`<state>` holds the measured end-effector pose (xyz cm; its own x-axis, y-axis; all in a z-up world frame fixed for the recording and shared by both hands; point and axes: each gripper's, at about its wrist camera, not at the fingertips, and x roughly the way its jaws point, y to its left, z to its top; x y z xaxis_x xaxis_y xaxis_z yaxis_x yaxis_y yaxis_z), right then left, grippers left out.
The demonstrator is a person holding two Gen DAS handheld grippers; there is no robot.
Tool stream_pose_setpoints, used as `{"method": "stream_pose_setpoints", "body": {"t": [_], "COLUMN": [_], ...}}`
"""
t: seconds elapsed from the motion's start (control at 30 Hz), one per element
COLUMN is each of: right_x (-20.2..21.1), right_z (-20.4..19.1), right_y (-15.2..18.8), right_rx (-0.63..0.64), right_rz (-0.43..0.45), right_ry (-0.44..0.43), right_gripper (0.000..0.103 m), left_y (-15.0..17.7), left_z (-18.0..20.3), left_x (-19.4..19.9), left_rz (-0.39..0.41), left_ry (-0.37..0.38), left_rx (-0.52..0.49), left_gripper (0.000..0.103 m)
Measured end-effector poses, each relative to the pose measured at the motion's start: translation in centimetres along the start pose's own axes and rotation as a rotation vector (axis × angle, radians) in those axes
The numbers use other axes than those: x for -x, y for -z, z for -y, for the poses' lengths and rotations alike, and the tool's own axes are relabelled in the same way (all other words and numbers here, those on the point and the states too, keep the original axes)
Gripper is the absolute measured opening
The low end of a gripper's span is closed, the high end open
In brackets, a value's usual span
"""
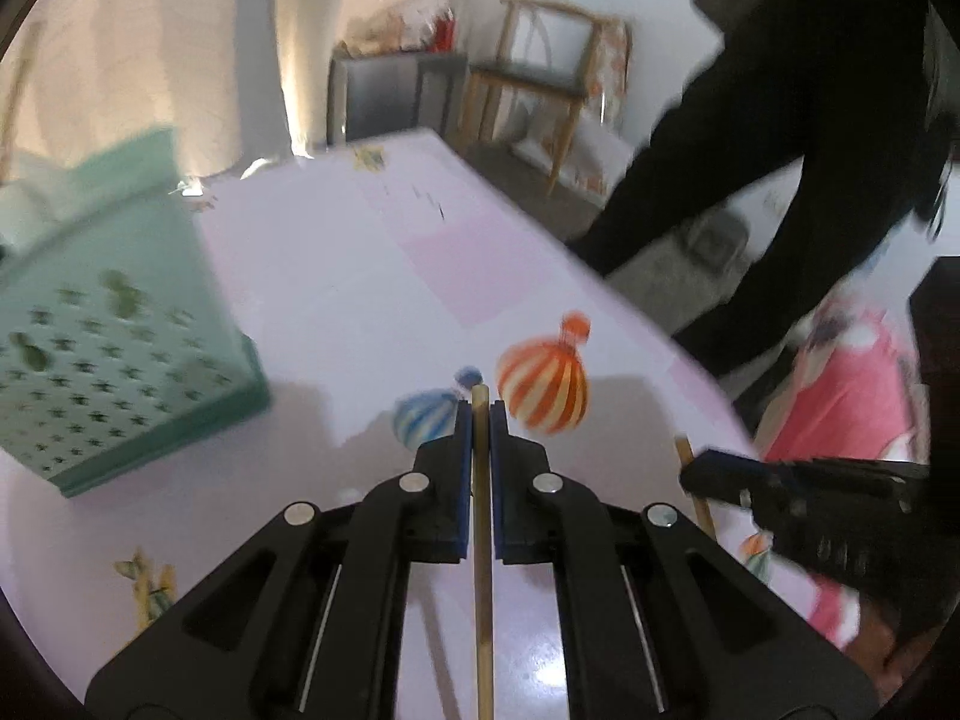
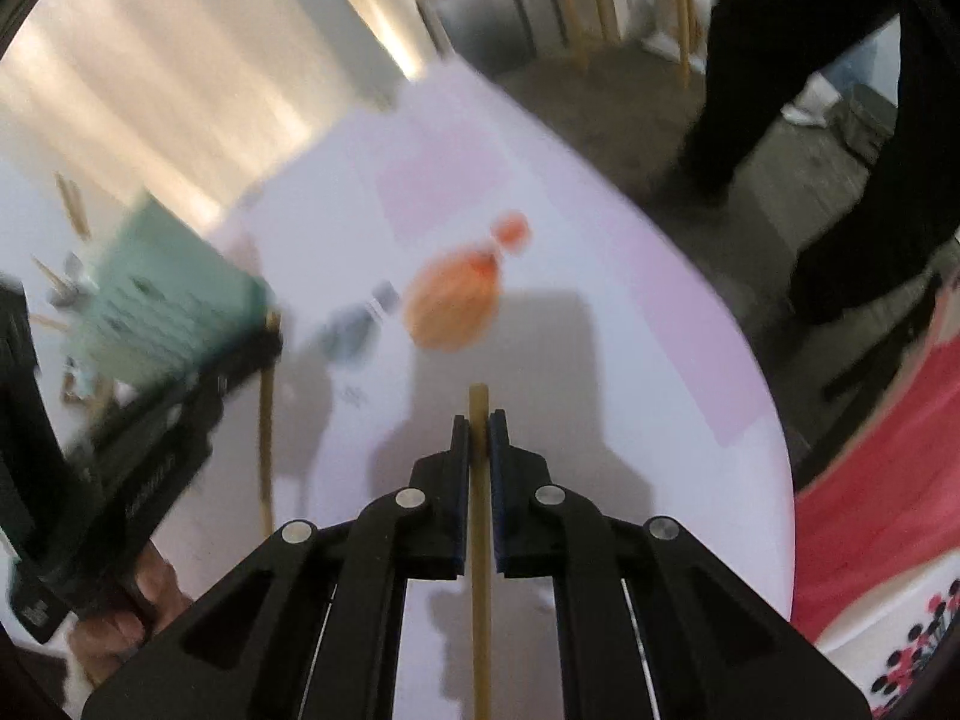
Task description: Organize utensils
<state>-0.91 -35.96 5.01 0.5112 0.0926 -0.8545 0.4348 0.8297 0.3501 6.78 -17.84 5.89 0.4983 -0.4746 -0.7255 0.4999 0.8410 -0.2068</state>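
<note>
1. The left hand-held gripper (image 1: 480, 414) is matte black plastic with blue pads and round silver rivets at its joints; it is clenched on a thin, straight wooden chopstick (image 1: 482, 540) that runs lengthwise between the pads, its blunt tip poking just past the fingertips.
2. The right hand-held gripper (image 2: 479, 420), of the same make, is likewise clamped on a second chopstick (image 2: 480, 570), paler and round in section, held above the desk.
3. In the left wrist view the right hand-held gripper (image 1: 690, 474) shows at the right edge, its stick crossing it at a slant.
4. In the right wrist view the left hand-held gripper (image 2: 273, 342) shows at the left with a hand (image 2: 150, 594) on its grip.
5. The desk (image 1: 336, 300) is covered by a glossy, pale lilac cloth with a rounded edge, printed with a striped orange balloon (image 1: 543, 387) and a smaller blue one (image 1: 426, 417).
6. Farther left on the desk stands a mint-green plastic basket (image 1: 120, 372), box-shaped, its wall pierced with small star-like holes.
7. Beyond the desk edge a person's dark trouser legs (image 1: 750, 180) stand on the floor.
8. Farthest back is a wooden chair (image 1: 540, 78) with a dark seat, beside a grey cabinet (image 1: 390, 96).
</note>
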Motion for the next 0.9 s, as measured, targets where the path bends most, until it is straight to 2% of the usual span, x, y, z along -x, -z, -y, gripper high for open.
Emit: {"method": "stream_pose_setpoints", "body": {"t": [0.27, 0.4, 0.47, 0.53, 0.6, 0.73, 0.83, 0.9], "right_x": [6.6, 8.8, 9.7, 10.0, 9.9, 9.0, 7.8, 6.8], "right_z": [-7.2, -11.7, -13.1, -14.9, -16.4, -19.2, -20.4, -20.7], "right_y": [-6.1, -8.1, -8.9, -9.8, -10.3, -10.9, -11.2, -11.0], "right_rx": [0.052, 0.1, 0.11, 0.138, 0.153, 0.141, 0.122, 0.108], "right_rz": [0.251, 0.362, 0.392, 0.403, 0.411, 0.419, 0.413, 0.393], "right_ry": [-0.225, -0.314, -0.349, -0.374, -0.396, -0.438, -0.447, -0.448], "right_gripper": [0.007, 0.007, 0.007, 0.007, 0.007, 0.007, 0.007, 0.007], "left_y": [-3.7, -4.9, -5.3, -6.0, -6.9, -8.8, -9.0, -8.9], "left_z": [-5.7, -8.2, -9.2, -10.2, -11.2, -13.8, -15.0, -15.1], "left_x": [12.4, 19.5, 22.2, 24.9, 27.1, 27.9, 27.2, 26.3], "left_rz": [0.294, 0.455, 0.507, 0.563, 0.646, 0.763, 0.841, 0.893], "left_ry": [0.019, -0.011, -0.022, -0.07, -0.193, -0.402, -0.43, -0.492], "left_rx": [0.172, 0.226, 0.247, 0.247, 0.246, 0.276, 0.328, 0.347], "left_gripper": [0.004, 0.004, 0.004, 0.004, 0.004, 0.004, 0.004, 0.004]}}
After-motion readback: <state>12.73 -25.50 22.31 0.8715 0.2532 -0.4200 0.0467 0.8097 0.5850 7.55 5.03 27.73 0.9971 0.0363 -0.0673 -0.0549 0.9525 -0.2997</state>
